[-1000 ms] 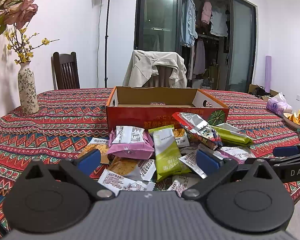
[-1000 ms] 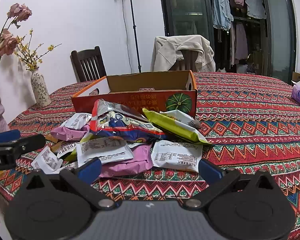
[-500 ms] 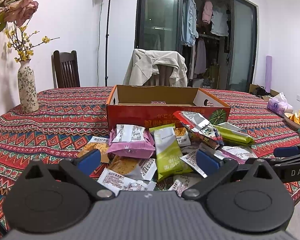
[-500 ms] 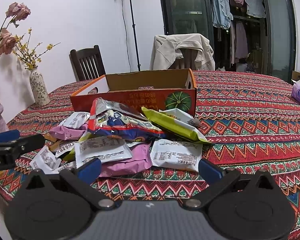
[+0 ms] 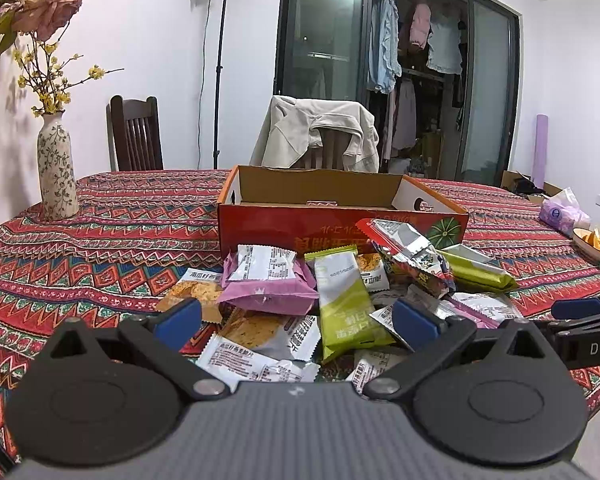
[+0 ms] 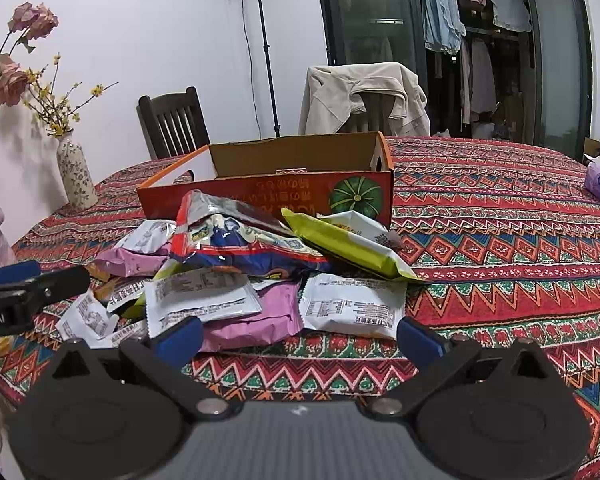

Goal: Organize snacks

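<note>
Snacks [image 5: 320,304] lie in a loose heap on the patterned tablecloth [image 5: 120,232], just in front of the open cardboard box [image 5: 340,216], which looks empty as far as its inside shows. Both tongs are released: the left gripper [image 5: 296,316] hovers with its jaws spread wide over the near edge of the heap, and the right gripper [image 6: 300,330] does the same from the other side, holding nothing.

These packets are probably light, soft and crinkly, with slick film that could slide between the pads. The pink pack [image 5: 266,280] and the green bar [image 5: 344,304] sit on top and look easiest to pinch across their flat bodies or at a sealed end. The foil bag [image 6: 236,240] is puffy and likely to squash or skid; its crimped edge seems the safer hold.

Much is buried: lower packets show only corners, so their count and kind cannot be told. The box floor is mostly hidden behind its front wall. Print on the wrappers is too small to read.
</note>
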A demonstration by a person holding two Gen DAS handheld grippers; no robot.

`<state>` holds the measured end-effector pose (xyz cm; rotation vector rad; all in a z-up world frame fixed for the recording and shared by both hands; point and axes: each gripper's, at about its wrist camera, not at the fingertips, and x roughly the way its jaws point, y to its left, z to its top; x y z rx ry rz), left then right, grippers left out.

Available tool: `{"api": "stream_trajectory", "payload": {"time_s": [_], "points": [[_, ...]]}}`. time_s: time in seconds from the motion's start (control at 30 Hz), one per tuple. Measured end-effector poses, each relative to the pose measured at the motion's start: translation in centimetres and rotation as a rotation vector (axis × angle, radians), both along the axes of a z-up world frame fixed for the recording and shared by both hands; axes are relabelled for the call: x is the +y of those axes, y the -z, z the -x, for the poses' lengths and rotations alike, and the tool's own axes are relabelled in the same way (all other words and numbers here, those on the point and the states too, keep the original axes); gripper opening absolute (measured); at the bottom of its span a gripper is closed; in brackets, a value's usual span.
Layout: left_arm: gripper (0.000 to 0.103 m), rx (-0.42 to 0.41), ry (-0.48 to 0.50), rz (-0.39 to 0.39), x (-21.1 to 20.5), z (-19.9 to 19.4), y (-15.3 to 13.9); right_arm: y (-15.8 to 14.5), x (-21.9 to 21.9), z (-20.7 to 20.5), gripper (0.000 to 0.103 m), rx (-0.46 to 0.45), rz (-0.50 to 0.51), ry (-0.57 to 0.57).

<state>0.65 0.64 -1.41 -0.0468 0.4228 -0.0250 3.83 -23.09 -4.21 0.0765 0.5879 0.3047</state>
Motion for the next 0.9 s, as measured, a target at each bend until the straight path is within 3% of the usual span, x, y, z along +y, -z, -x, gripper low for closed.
{"api": "stream_trajectory", "payload": {"time_s": [0.57,0.9], "points": [[0.103,-0.039,-0.004,-0.002,0.1,-0.5,-0.1,0.7,0.0,-0.8,0.103,-0.04,-0.017,-0.014],[0.103,-0.026,-0.015,0.025,1.3,-0.3,0.0,0.6,3.3,-1.4,0.103,-0.077,-0.025,-0.154]]}}
